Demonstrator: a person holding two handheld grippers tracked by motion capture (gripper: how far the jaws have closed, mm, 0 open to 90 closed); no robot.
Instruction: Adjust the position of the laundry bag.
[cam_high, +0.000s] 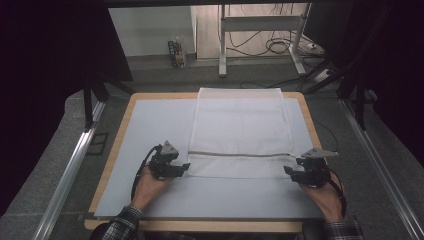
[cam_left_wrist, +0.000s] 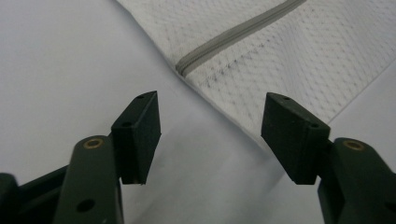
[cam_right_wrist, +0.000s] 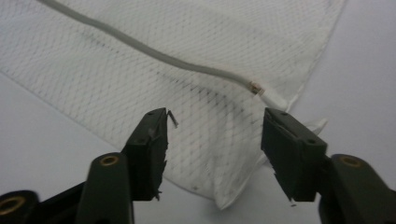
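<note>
Dim, perhaps overhead light; soft focus.

Bare surface (cam_high: 150, 125) left of the mesh bag (cam_high: 240, 125), narrower strip on its right, wide open band along the near edge. No obstacle standing on the surface beyond the flat bag.

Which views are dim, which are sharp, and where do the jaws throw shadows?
High view: dim, dark at both sides, soft on the mesh bag. Left gripper view: bright, weave and zip sharp, faint shadow on the table between the jaws. Right gripper view: mesh crisp, near jaws slightly soft.
</note>
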